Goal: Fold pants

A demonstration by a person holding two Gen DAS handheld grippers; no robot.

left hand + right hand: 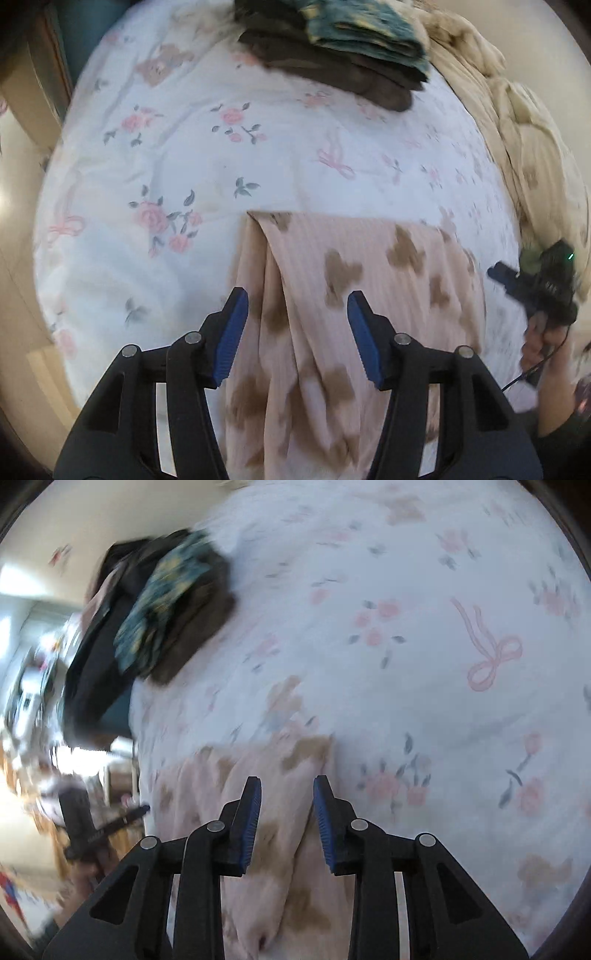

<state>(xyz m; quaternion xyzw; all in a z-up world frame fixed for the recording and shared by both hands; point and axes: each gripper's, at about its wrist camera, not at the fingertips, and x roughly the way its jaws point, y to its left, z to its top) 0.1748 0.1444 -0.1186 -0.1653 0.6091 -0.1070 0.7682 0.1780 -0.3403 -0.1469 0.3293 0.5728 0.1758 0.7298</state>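
The pants [332, 295] are pink ribbed cloth with brown bear shapes, lying on the floral bedsheet [166, 166] with a fold ridge running down the middle. My left gripper [297, 306] is open above them, holding nothing. The right gripper shows at the right edge of the left wrist view [532, 291], held in a hand. In the right wrist view my right gripper [287, 794] is open over the pants [258, 849], holding nothing. The left gripper appears blurred at the left of that view [99, 827].
A stack of folded dark and teal-patterned clothes [332, 48] lies at the far side of the bed, also seen in the right wrist view [155, 609]. A beige quilted blanket [517, 129] is bunched along the right. The bed's left edge drops to a pale floor [18, 295].
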